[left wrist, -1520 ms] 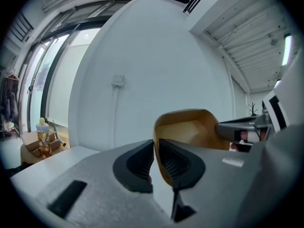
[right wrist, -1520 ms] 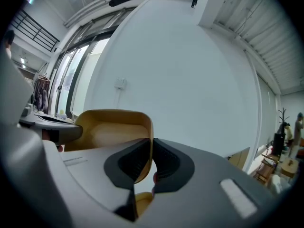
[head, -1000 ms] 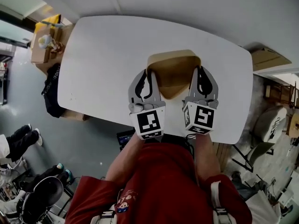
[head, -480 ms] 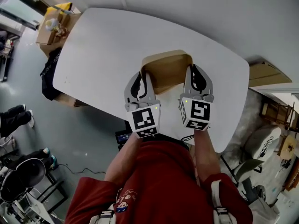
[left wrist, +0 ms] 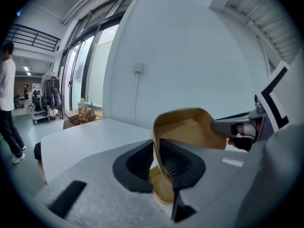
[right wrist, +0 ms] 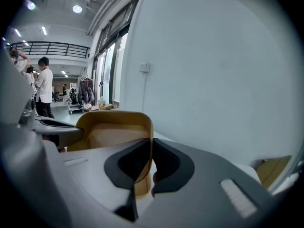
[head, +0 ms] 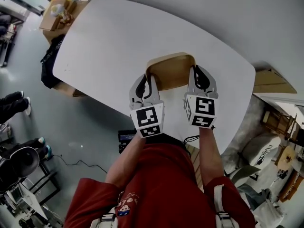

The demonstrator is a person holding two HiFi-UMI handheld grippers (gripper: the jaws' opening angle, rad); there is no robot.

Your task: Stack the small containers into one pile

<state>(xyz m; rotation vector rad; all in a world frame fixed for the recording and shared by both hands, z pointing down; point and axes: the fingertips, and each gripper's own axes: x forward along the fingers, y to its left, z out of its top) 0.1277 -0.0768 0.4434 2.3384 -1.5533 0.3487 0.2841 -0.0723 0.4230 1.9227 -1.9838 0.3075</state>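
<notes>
A tan, open-topped container (head: 171, 70) hangs over the near part of the white table (head: 104, 37), gripped from both sides. My left gripper (head: 147, 87) is shut on its left wall, and my right gripper (head: 200, 80) is shut on its right wall. In the left gripper view the thin wall runs between the dark pads (left wrist: 137, 163), with the container's hollow (left wrist: 190, 129) beyond and the right gripper (left wrist: 240, 127) across it. The right gripper view shows the same clamp, with the pads (right wrist: 168, 163) on the wall of the container (right wrist: 111, 132). I see no other container.
A cardboard box (head: 59, 8) with small items stands past the table's far left corner, and a black bag (head: 50, 68) hangs below it. Someone's legs (head: 12, 106) show on the floor at left. Flat cardboard (head: 268, 82) lies beyond the table's right end.
Both grippers have sunk slightly toward the table with the container still clamped between them. The head view has shifted, so the table sits differently in the frame.
</notes>
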